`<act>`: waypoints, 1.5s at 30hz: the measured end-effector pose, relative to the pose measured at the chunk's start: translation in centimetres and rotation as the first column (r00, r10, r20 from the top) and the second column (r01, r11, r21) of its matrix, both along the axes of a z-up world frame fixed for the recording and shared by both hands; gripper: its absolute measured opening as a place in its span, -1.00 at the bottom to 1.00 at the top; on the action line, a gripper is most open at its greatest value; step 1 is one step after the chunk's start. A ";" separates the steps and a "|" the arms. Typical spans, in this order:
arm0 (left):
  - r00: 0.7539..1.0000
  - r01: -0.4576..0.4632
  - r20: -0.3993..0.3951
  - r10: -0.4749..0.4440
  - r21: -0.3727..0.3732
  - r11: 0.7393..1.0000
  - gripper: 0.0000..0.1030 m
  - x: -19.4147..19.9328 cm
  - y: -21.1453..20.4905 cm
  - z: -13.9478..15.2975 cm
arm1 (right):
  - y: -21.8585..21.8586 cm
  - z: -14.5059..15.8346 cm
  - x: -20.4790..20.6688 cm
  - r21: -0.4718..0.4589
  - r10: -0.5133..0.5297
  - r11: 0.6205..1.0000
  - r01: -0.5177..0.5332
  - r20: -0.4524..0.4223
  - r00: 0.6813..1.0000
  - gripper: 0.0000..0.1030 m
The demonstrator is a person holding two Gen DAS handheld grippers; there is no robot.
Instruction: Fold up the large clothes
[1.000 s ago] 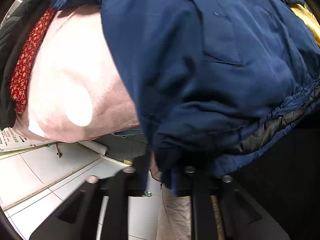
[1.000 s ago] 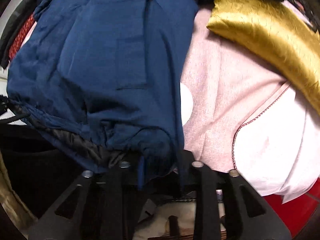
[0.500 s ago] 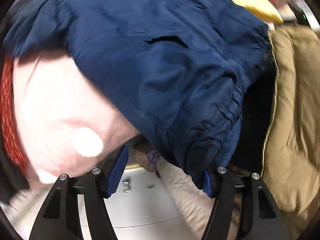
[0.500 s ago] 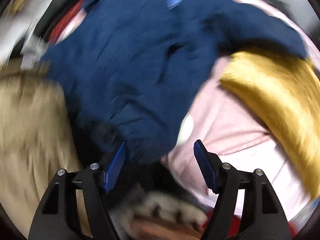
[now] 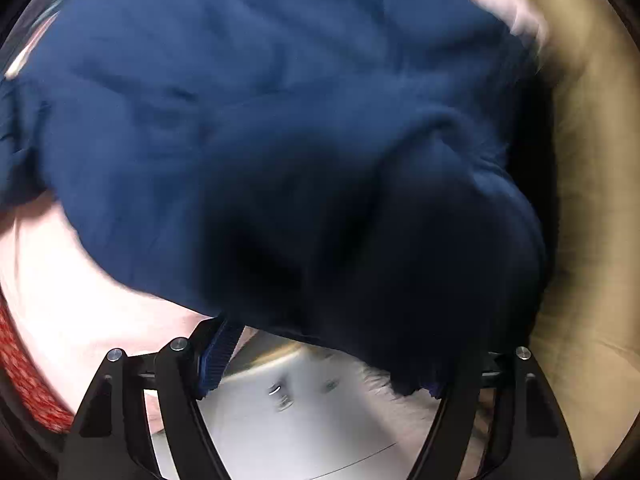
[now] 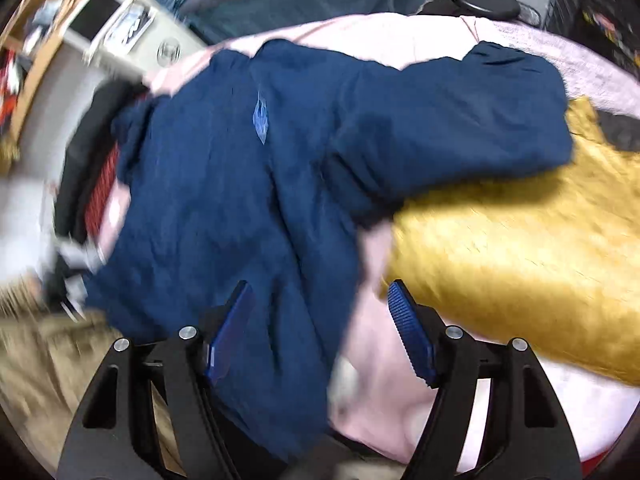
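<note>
A large navy blue jacket (image 6: pixel 248 184) lies spread on a pink sheet (image 6: pixel 384 384), one sleeve (image 6: pixel 460 120) reaching right over a gold cloth. It fills the left wrist view (image 5: pixel 260 128), its hem drooping over the bed edge and hiding the right fingertip. My left gripper (image 5: pixel 320 364) is open just below that hem, blue pads apart, holding nothing. My right gripper (image 6: pixel 320 332) is open above the jacket's lower edge, jaws wide and empty.
A gold satin cloth (image 6: pixel 520 264) lies at the right. A tan garment (image 6: pixel 44 364) sits at the lower left, also at the right of the left wrist view (image 5: pixel 588 200). Red patterned fabric (image 5: pixel 24 376) edges the bed. A white floor (image 5: pixel 300 420) shows below. Shelves (image 6: pixel 72 20) stand behind.
Both grippers have opened and let go of the jacket's hem, then drawn back and up. The jacket now lies flatter on the bed.
</note>
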State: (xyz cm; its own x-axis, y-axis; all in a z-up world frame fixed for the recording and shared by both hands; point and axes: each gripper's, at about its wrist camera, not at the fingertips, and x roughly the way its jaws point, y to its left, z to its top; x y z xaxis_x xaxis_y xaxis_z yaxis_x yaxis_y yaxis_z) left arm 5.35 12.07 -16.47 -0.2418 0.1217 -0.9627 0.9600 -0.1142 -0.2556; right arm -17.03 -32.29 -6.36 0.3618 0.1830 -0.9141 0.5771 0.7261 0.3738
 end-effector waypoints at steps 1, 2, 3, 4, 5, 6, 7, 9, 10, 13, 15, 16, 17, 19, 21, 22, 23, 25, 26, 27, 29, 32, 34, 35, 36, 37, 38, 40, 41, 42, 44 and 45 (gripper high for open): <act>0.997 0.063 -0.044 -0.060 0.048 0.997 0.41 -1.6 0.7 -1.2 | -0.2 -0.7 1.3 0.036 -0.024 0.999 0.024 0.017 1.000 0.36; 0.987 0.127 -0.114 -0.116 0.097 0.987 0.39 -3.1 1.6 -1.9 | 0.4 -0.8 1.7 0.054 -0.031 0.998 0.030 0.028 0.999 0.36; 0.973 0.173 -0.178 -0.148 0.133 0.976 0.39 -4.0 2.8 -1.8 | 0.4 -0.9 2.3 0.069 -0.031 0.997 0.029 0.036 0.999 0.36; 0.968 0.169 -0.208 -0.140 0.129 0.977 0.39 -3.9 3.7 -1.0 | 0.5 -1.1 3.2 0.076 -0.022 0.997 0.018 0.041 0.999 0.36; 0.966 0.135 -0.235 -0.106 0.113 0.984 0.39 -3.1 4.3 0.1 | 0.6 -1.0 3.8 0.075 -0.014 0.997 0.010 0.042 0.999 0.36; 0.959 0.080 -0.277 -0.050 0.100 0.992 0.39 -1.6 4.7 1.5 | 0.5 -1.3 4.3 0.075 -0.006 0.997 0.003 0.044 0.999 0.36; 0.947 0.011 -0.320 0.016 0.082 0.997 0.40 0.4 4.7 3.2 | 0.1 -1.5 4.9 0.077 -0.005 0.997 0.002 0.044 0.999 0.36; 0.941 -0.084 -0.327 0.086 0.020 0.996 0.42 3.8 4.0 6.0 | -0.4 -1.2 5.6 0.086 -0.007 0.996 0.003 0.047 0.999 0.36; 0.943 -0.132 -0.312 0.118 -0.024 0.991 0.43 5.7 3.1 7.3 | -0.9 -1.4 6.3 0.083 -0.002 0.997 -0.002 0.047 0.999 0.36; 0.950 -0.244 -0.247 0.193 -0.197 0.950 0.61 10.8 -0.8 10.9 | -2.5 -2.1 8.7 0.025 0.003 1.000 -0.003 0.013 1.000 0.36; 0.956 -0.289 -0.150 0.253 -0.319 0.903 0.82 14.3 -4.4 11.9 | -3.7 -2.3 10.3 0.002 0.006 1.000 -0.006 -0.002 1.000 0.36; 0.949 -0.314 -0.111 0.294 -0.360 0.878 0.82 16.1 -6.4 11.8 | -4.5 -2.4 11.5 -0.024 0.009 1.000 -0.009 -0.008 1.000 0.36; 0.939 -0.333 -0.061 0.337 -0.395 0.856 0.82 18.0 -8.4 11.4 | -5.1 -2.6 12.3 -0.039 0.013 0.999 -0.013 -0.008 1.000 0.36; 0.887 -0.387 0.058 0.458 -0.449 0.805 0.82 22.0 -14.3 9.4 | -7.1 -3.2 14.8 -0.067 0.014 0.998 -0.015 -0.018 1.000 0.36; 0.839 -0.449 0.086 0.537 -0.446 0.774 0.80 25.4 -19.2 7.4 | -9.0 -3.9 16.7 -0.081 -0.008 0.997 0.006 -0.022 1.000 0.36; 0.819 -0.478 0.091 0.566 -0.438 0.762 0.79 27.0 -21.5 6.3 | -10.1 -4.4 18.0 -0.067 -0.014 0.998 0.013 -0.026 1.000 0.36; 0.808 -0.493 0.094 0.582 -0.433 0.755 0.78 28.6 -22.9 6.2 | -10.8 -4.7 18.7 -0.070 -0.022 0.997 0.020 -0.034 0.999 0.36; 0.793 -0.511 0.089 0.602 -0.439 0.739 0.78 30.5 -25.9 5.3 | -12.6 -5.7 20.9 -0.071 -0.037 0.997 0.034 -0.043 0.998 0.36; 0.790 -0.516 0.089 0.607 -0.439 0.735 0.78 31.3 -27.3 4.5 | -13.2 -6.1 21.7 -0.066 -0.040 0.997 0.037 -0.044 0.998 0.36; 0.789 -0.523 0.085 0.609 -0.429 0.737 0.78 32.1 -28.1 4.0 | -13.9 -6.7 22.7 -0.077 -0.052 0.996 0.048 -0.052 0.997 0.36; 0.785 -0.536 0.087 0.614 -0.403 0.742 0.79 32.9 -30.5 2.1 | -14.6 -7.9 24.6 -0.081 -0.062 0.995 0.058 -0.052 0.997 0.36; 0.792 -0.533 0.119 0.598 -0.342 0.774 0.77 32.5 -33.1 -1.5 | -14.7 -10.8 27.1 -0.073 -0.048 0.996 0.042 -0.083 0.995 0.36; 0.814 -0.514 0.132 0.565 -0.288 0.808 0.50 31.4 -33.5 -3.8 | -13.5 -13.4 28.3 -0.069 -0.010 0.998 0.000 -0.134 0.991 0.00; 0.823 -0.499 0.150 0.547 -0.268 0.824 0.35 30.7 -33.6 -4.8 | -12.7 -14.2 28.7 -0.069 0.022 0.997 -0.033 -0.153 0.988 -0.18; 0.833 -0.467 0.176 0.525 -0.288 0.836 0.22 29.5 -33.1 -5.0 | -11.4 -14.6 28.9 -0.078 0.072 0.993 -0.086 -0.165 0.984 -0.50; 0.840 -0.437 0.192 0.507 -0.312 0.843 0.12 28.8 -32.7 -4.8 | -9.8 -14.4 28.9 -0.115 0.130 0.982 -0.150 -0.165 0.978 -0.68; 0.848 -0.407 0.208 0.487 -0.331 0.851 -0.23 28.2 -32.2 -4.5 | -8.7 -14.0 28.7 -0.145 0.163 0.972 -0.187 -0.159 0.974 -0.73; 0.851 -0.402 0.189 0.489 -0.365 0.840 -0.74 27.8 -30.6 -3.2 | -7.3 -12.4 27.7 -0.181 0.180 0.963 -0.202 -0.128 0.975 -0.79; 0.847 -0.421 0.146 0.511 -0.401 0.814 -0.79 27.9 -29.7 -1.7 | -7.1 -10.9 26.8 -0.177 0.154 0.970 -0.167 -0.086 0.984 -0.80; 0.842 -0.431 0.120 0.526 -0.436 0.790 -0.80 27.8 -29.1 0.0 | -7.1 -9.4 26.2 -0.188 0.128 0.973 -0.135 -0.049 0.991 -0.81; 0.838 -0.414 0.125 0.531 -0.489 0.768 -0.80 27.5 -28.8 2.4 | -7.0 -5.3 25.6 -0.271 0.097 0.958 -0.090 0.014 0.995 -0.81; 0.833 -0.385 0.152 0.533 -0.532 0.754 -0.80 27.1 -29.0 4.0 | -7.0 -3.8 25.6 -0.308 0.091 0.948 -0.076 0.032 0.995 -0.81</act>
